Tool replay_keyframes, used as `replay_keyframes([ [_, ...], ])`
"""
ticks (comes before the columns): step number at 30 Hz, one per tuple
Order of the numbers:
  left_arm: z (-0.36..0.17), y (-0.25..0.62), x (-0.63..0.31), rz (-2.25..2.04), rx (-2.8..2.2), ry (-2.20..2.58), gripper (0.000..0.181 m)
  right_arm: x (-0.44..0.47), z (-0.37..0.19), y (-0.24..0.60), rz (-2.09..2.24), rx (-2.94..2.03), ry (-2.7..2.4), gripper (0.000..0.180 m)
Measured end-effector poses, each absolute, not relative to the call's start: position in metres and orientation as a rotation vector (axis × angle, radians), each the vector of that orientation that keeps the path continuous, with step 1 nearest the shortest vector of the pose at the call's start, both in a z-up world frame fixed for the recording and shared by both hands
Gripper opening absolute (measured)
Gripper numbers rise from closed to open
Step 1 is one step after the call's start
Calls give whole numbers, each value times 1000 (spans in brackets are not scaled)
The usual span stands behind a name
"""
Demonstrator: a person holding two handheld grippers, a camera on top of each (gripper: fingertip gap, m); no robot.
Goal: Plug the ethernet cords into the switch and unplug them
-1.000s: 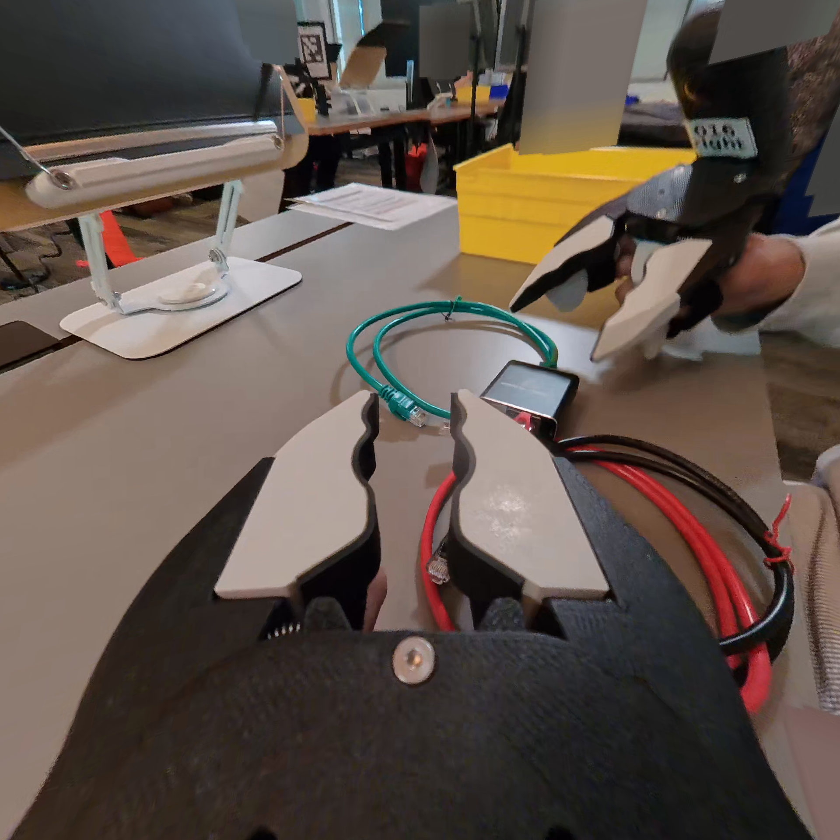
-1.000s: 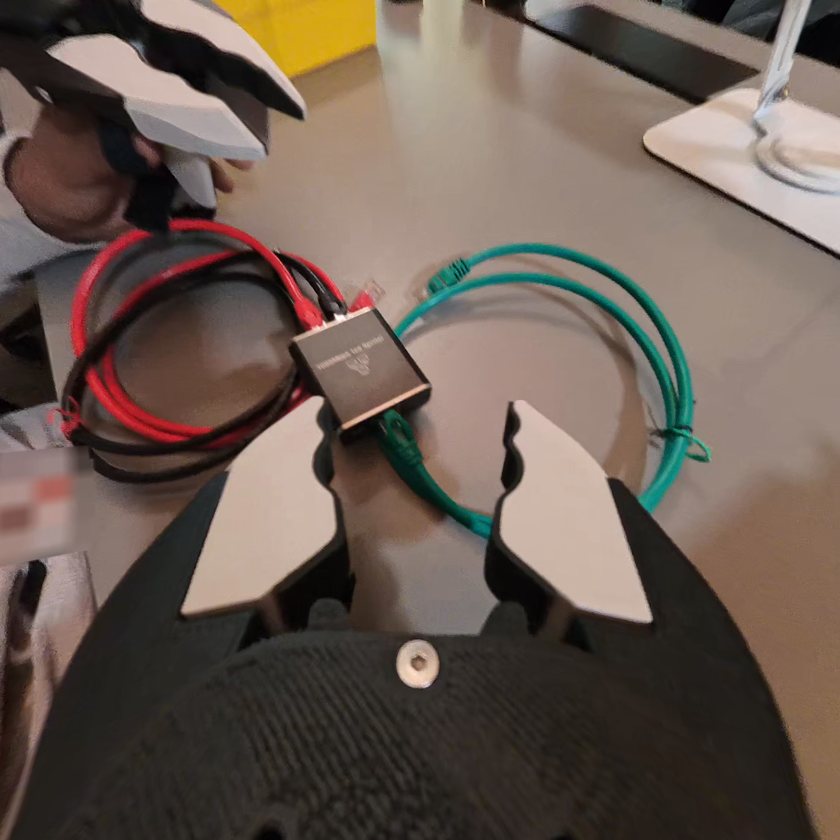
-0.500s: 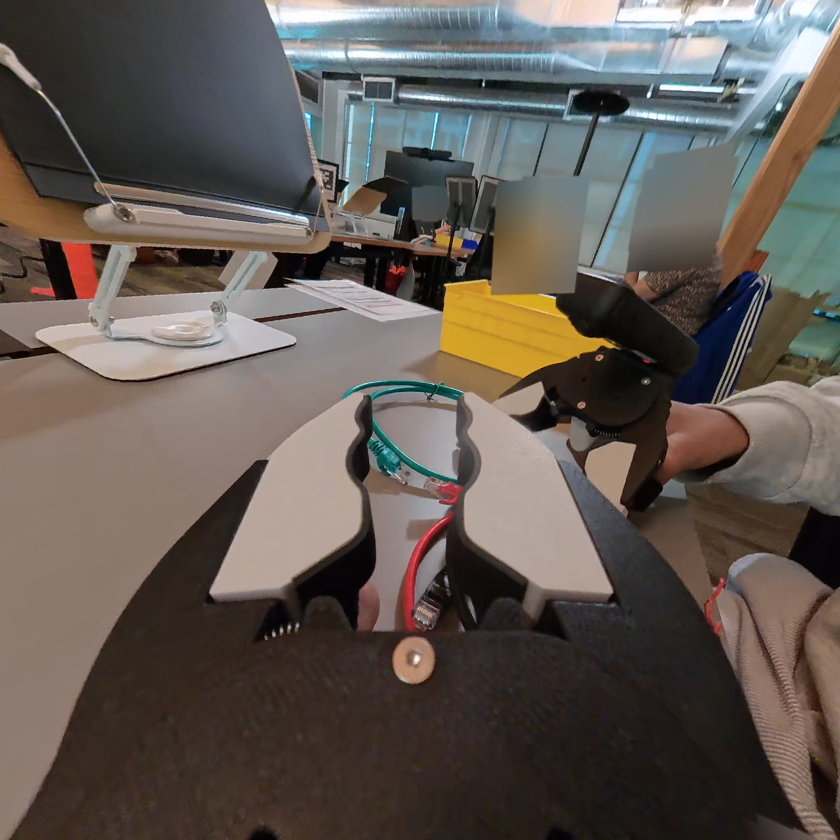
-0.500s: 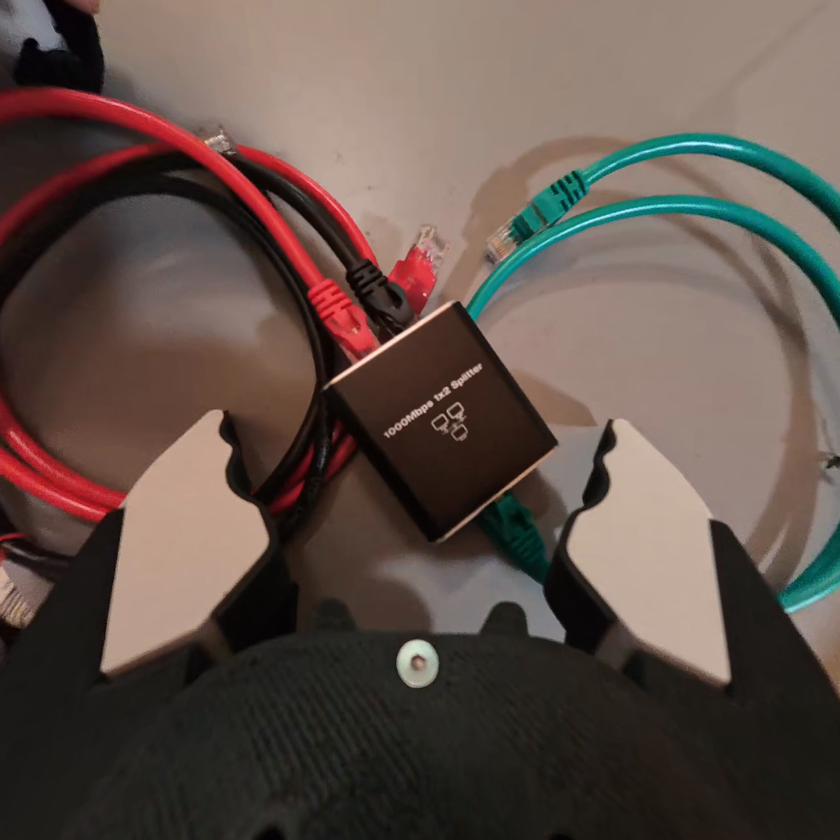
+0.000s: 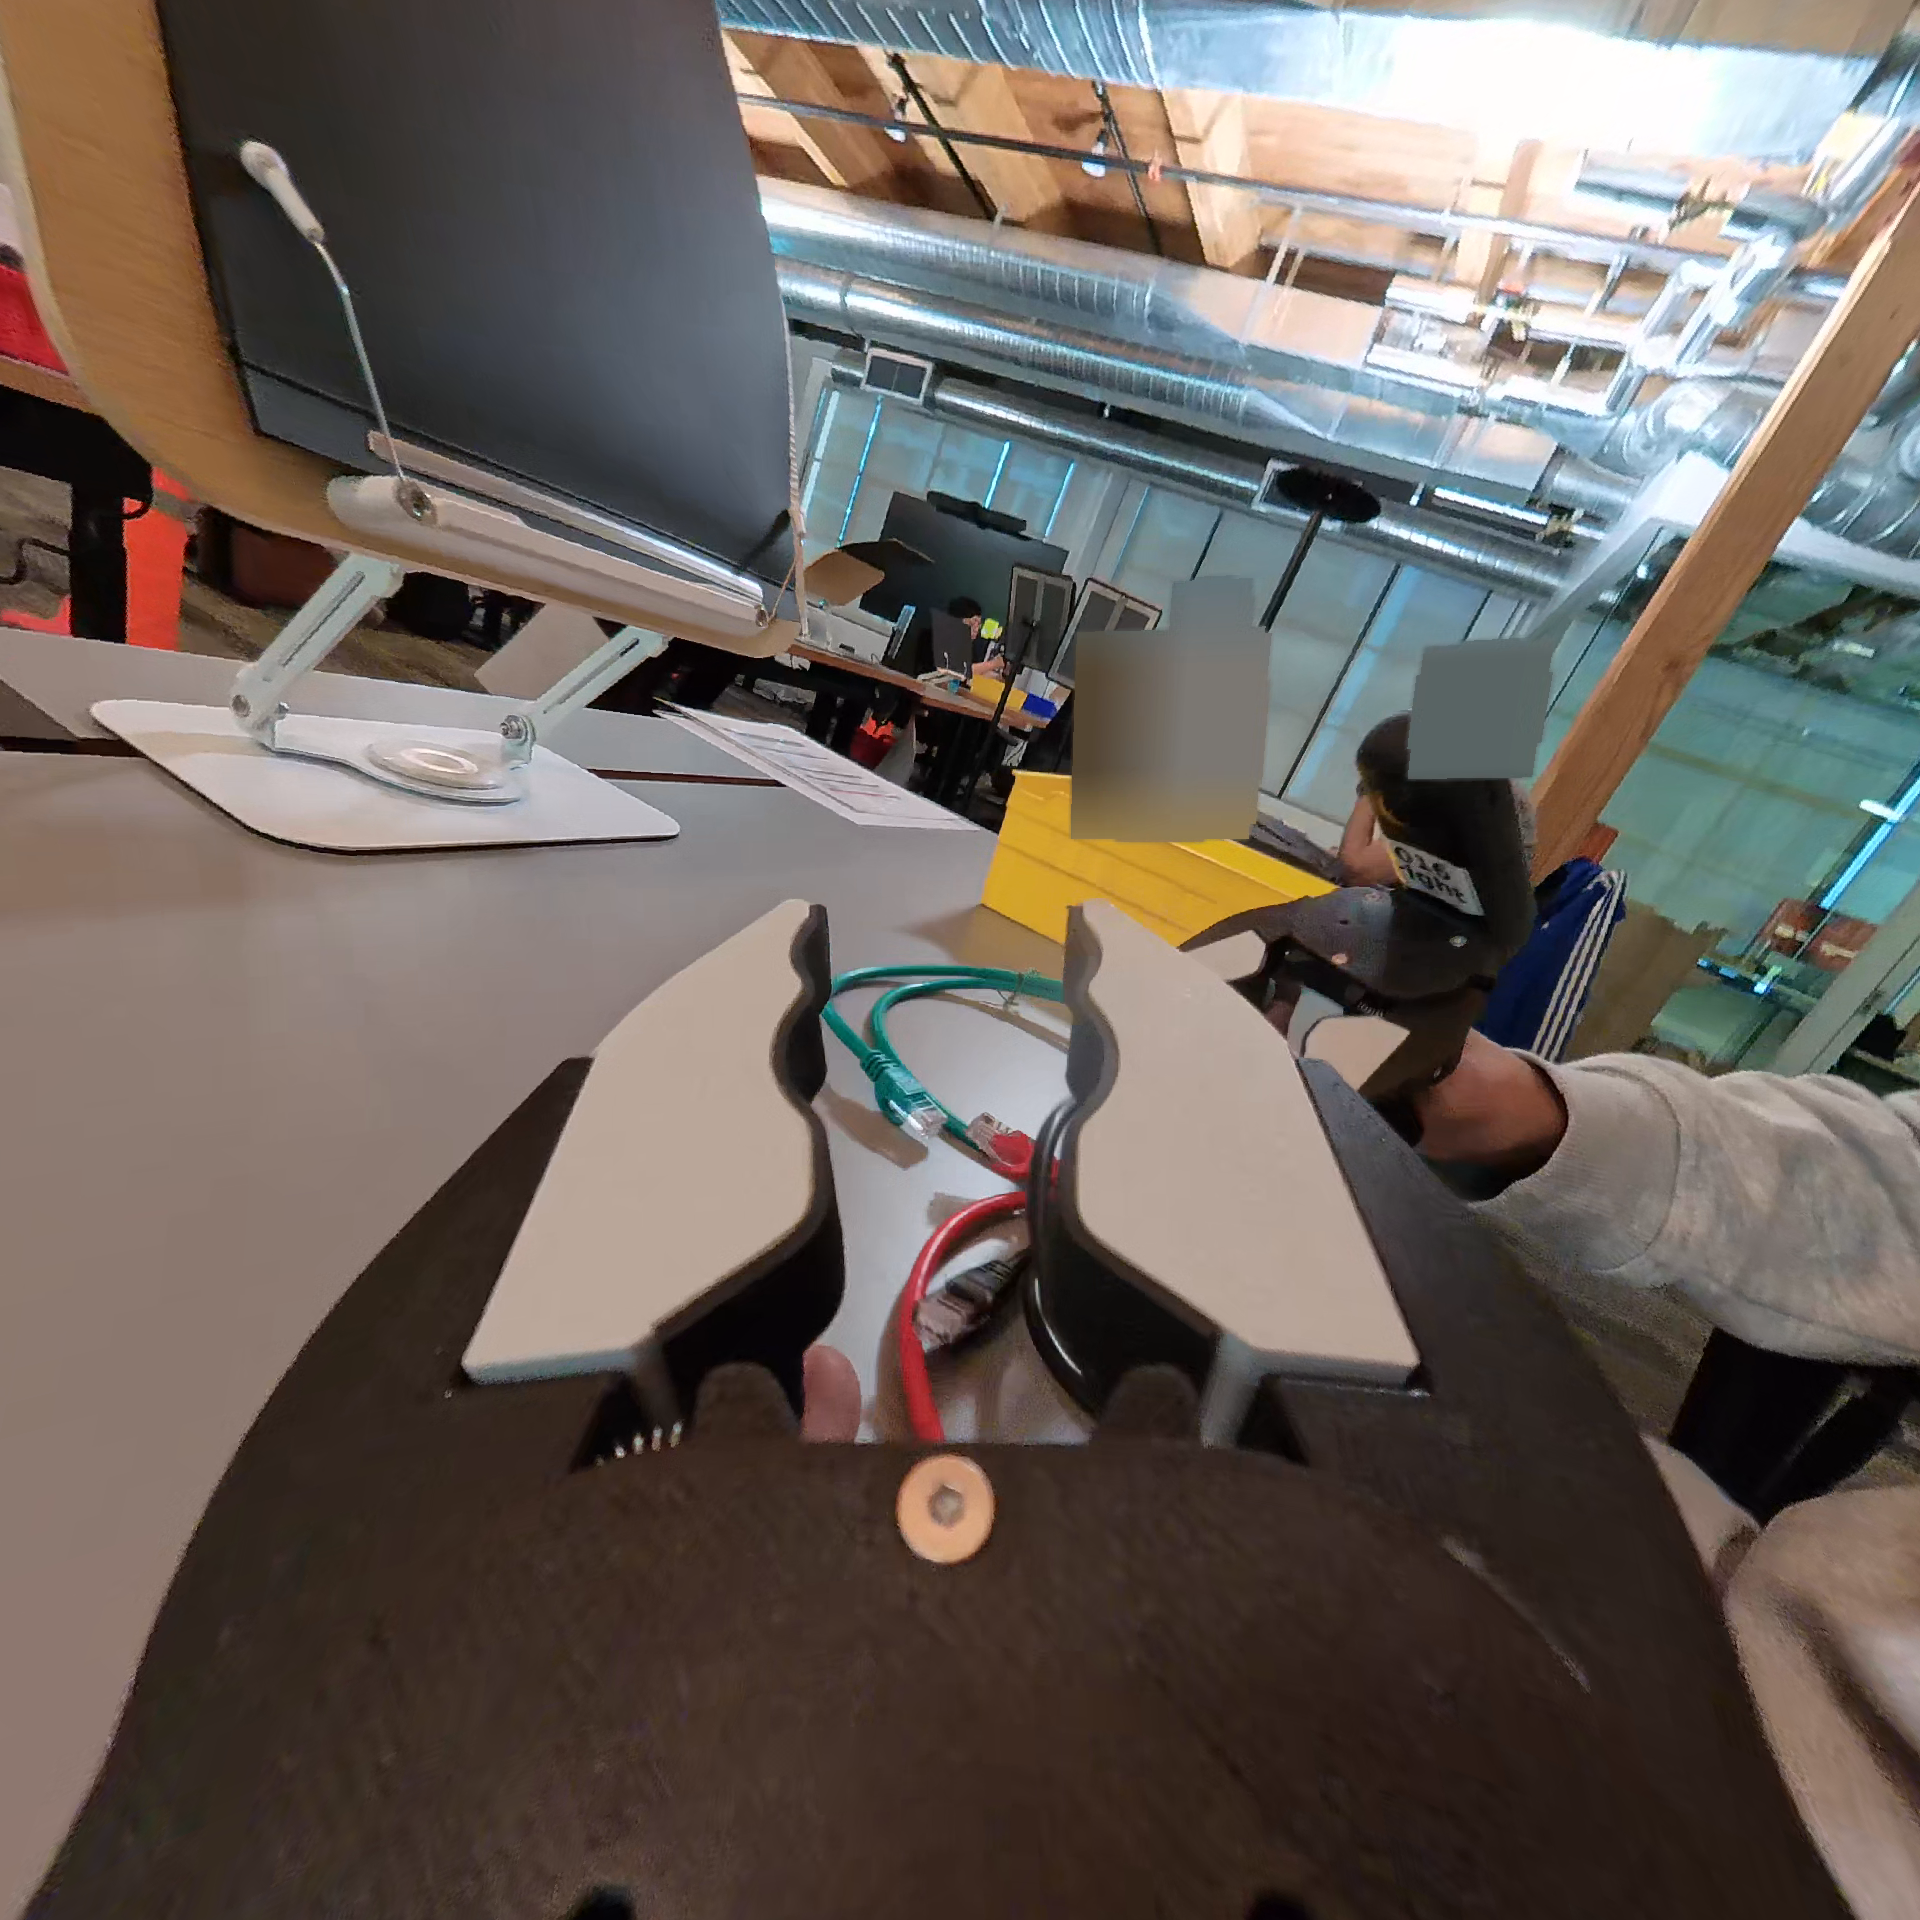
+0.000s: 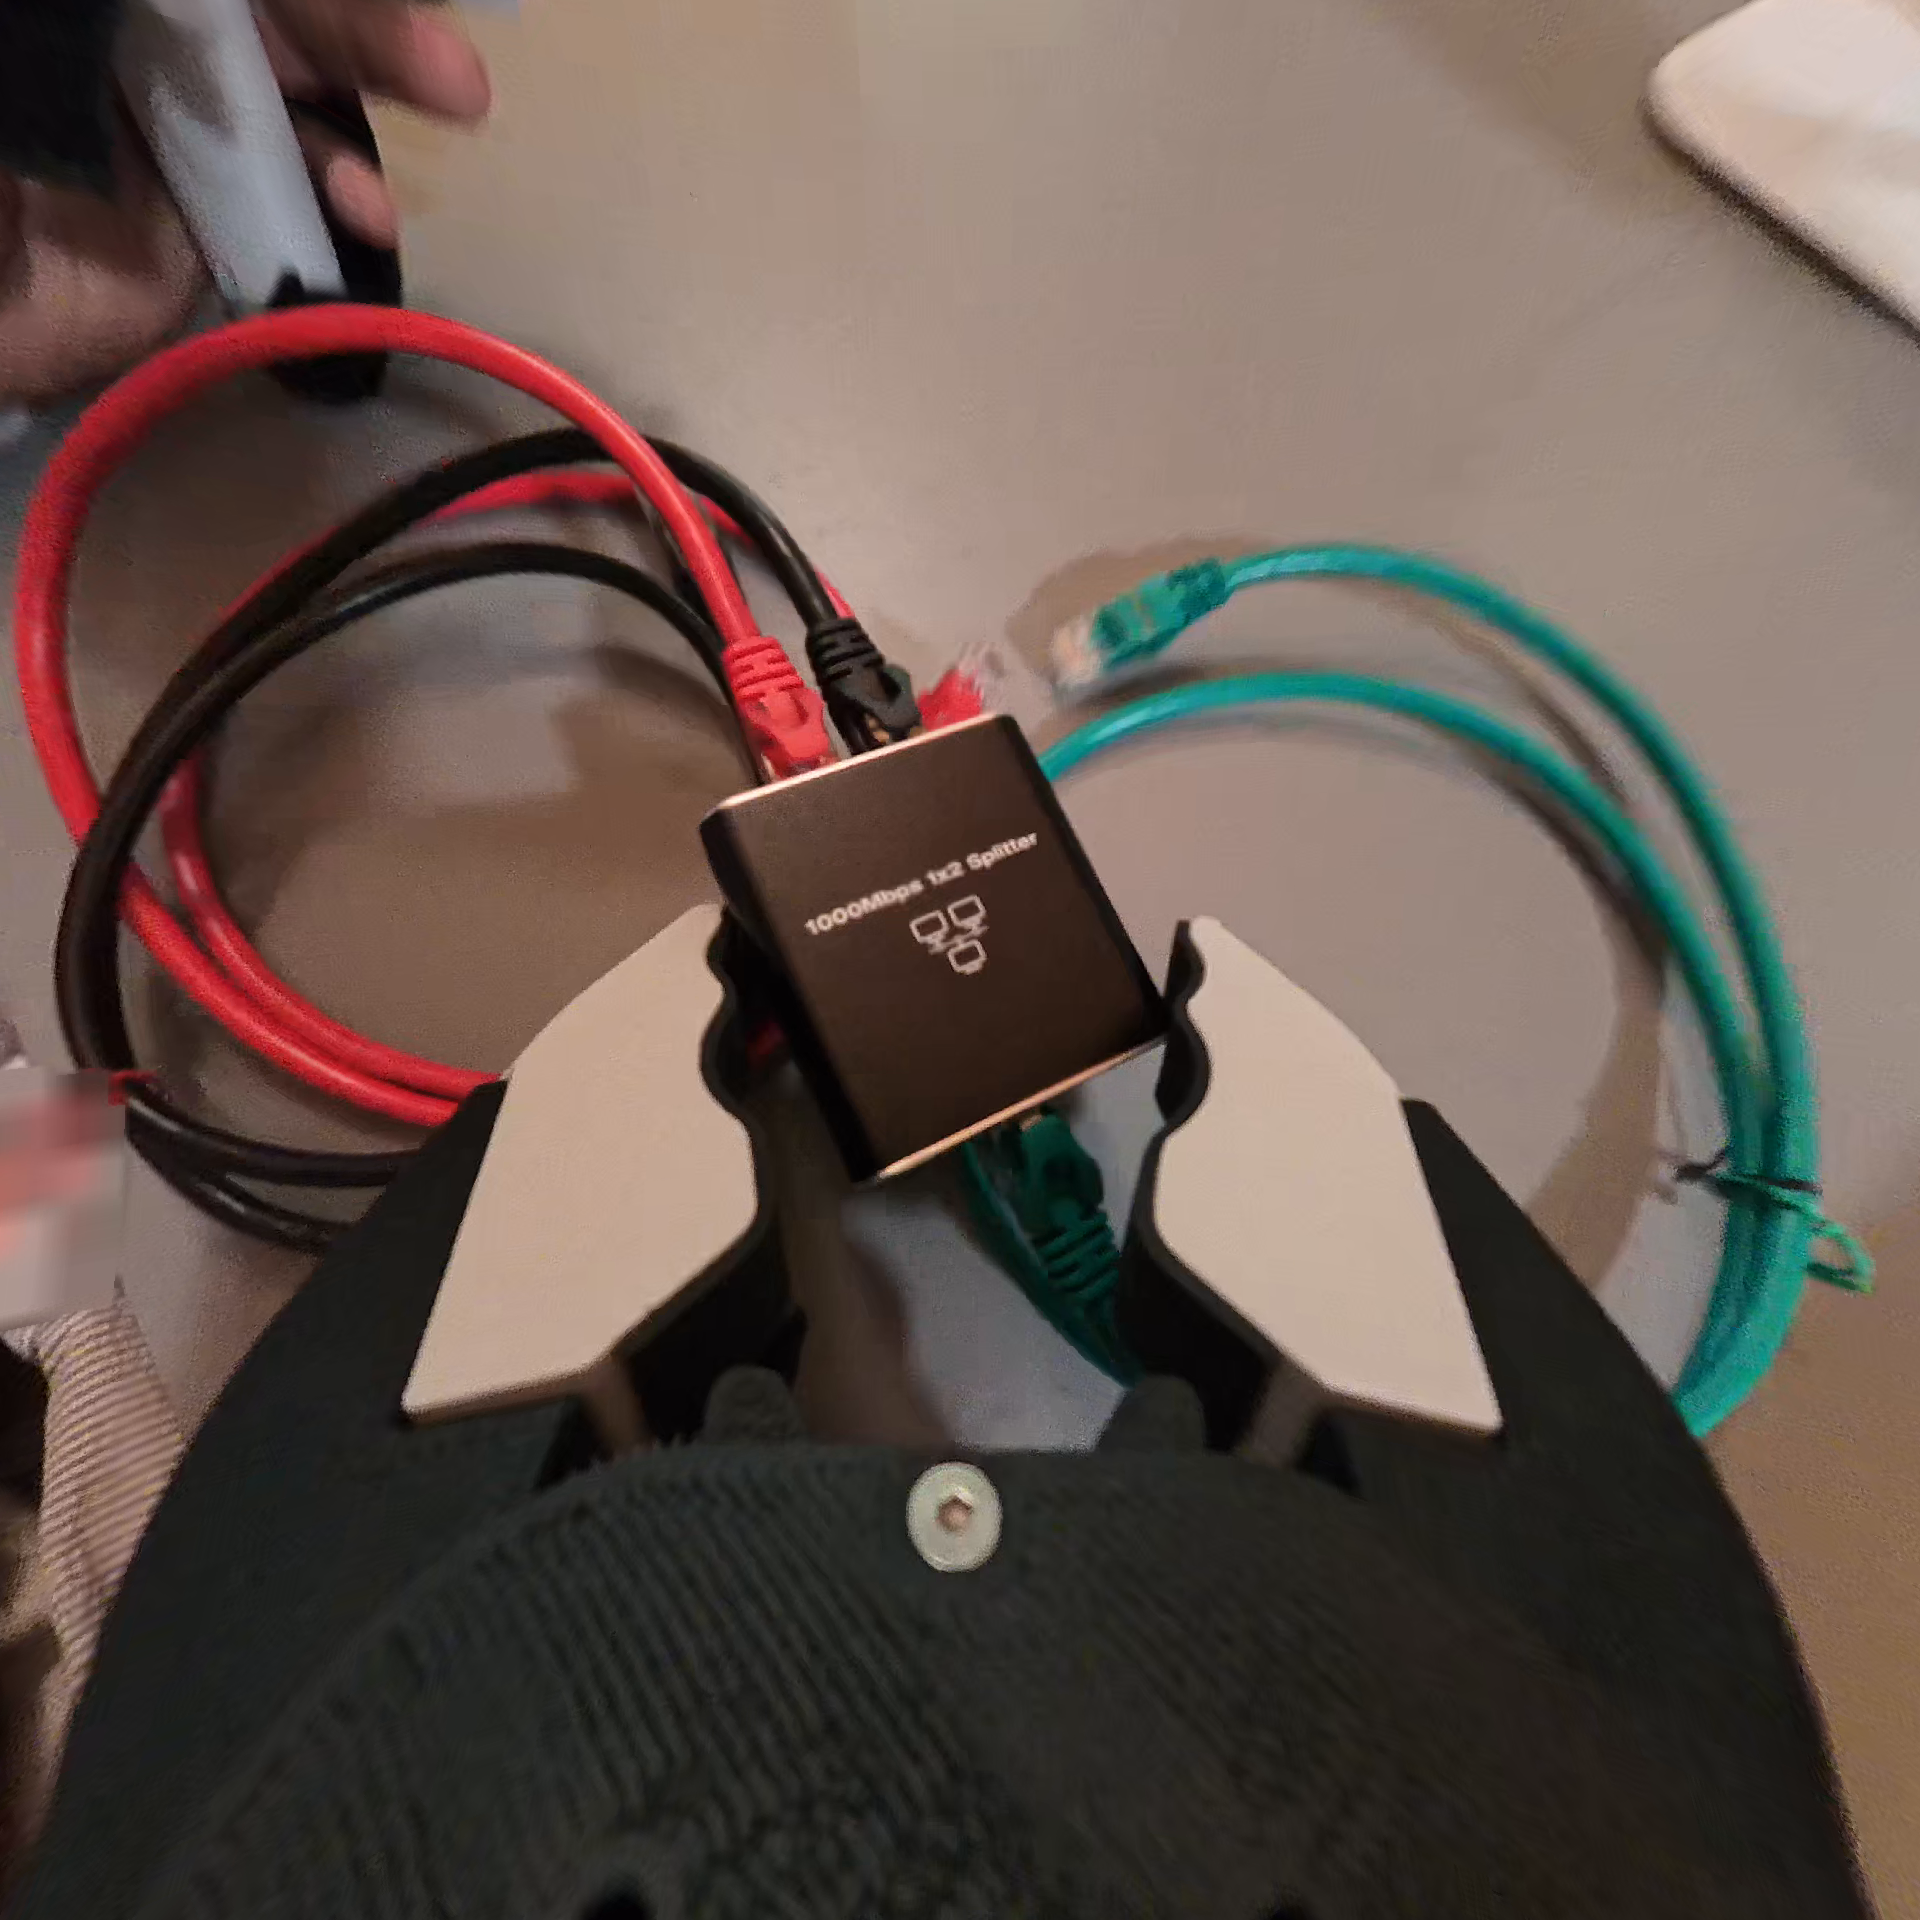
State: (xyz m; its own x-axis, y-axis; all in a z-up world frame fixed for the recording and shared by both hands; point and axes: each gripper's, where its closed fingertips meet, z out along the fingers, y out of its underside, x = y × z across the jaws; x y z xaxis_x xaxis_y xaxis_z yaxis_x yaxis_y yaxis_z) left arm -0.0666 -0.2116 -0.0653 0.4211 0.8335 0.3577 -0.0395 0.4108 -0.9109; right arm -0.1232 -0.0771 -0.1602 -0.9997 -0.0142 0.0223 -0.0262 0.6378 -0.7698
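Observation:
A small black switch point(image 6: 935, 935) lies on the grey table point(image 6: 1143, 312). A red cord point(image 6: 769, 686) and a black cord point(image 6: 852, 665) are plugged into its far side, and a green cord point(image 6: 1060, 1226) into its near side. My right gripper point(image 6: 956, 935) is shut on the switch's near half. A loose red plug point(image 6: 961, 681) and a loose green plug point(image 6: 1122, 623) lie beyond it. My left gripper point(image 5: 945, 914) is open and empty, low over the red cord point(image 5: 914, 1299) and black cord point(image 5: 1039, 1247). The loose green plug point(image 5: 904, 1091) lies ahead of it.
A laptop stand with a white base point(image 5: 364, 790) stands at the far left, its corner showing in the right wrist view point(image 6: 1818, 156). A yellow bin point(image 5: 1143, 883) and paper sheets point(image 5: 821, 779) sit at the back. A sleeved arm point(image 5: 1714, 1195) holds the right gripper.
My right gripper came down over the switch and its jaws narrowed onto it. My left gripper tilted upward and its jaws opened wider.

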Motion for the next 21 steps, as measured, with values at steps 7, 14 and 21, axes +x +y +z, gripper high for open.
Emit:
replay_keyframes([
  [7,-64,-223,-66,609,-888,-999,47,-148,-102,-64,1723,-124,-2650,76],
  [14,-65,-227,-66,581,-854,-1006,50,-159,-126,-50,1519,-96,-2728,77],
  [21,-65,-227,-66,546,-831,-1009,51,-161,-158,-50,1387,-118,-2834,75],
])
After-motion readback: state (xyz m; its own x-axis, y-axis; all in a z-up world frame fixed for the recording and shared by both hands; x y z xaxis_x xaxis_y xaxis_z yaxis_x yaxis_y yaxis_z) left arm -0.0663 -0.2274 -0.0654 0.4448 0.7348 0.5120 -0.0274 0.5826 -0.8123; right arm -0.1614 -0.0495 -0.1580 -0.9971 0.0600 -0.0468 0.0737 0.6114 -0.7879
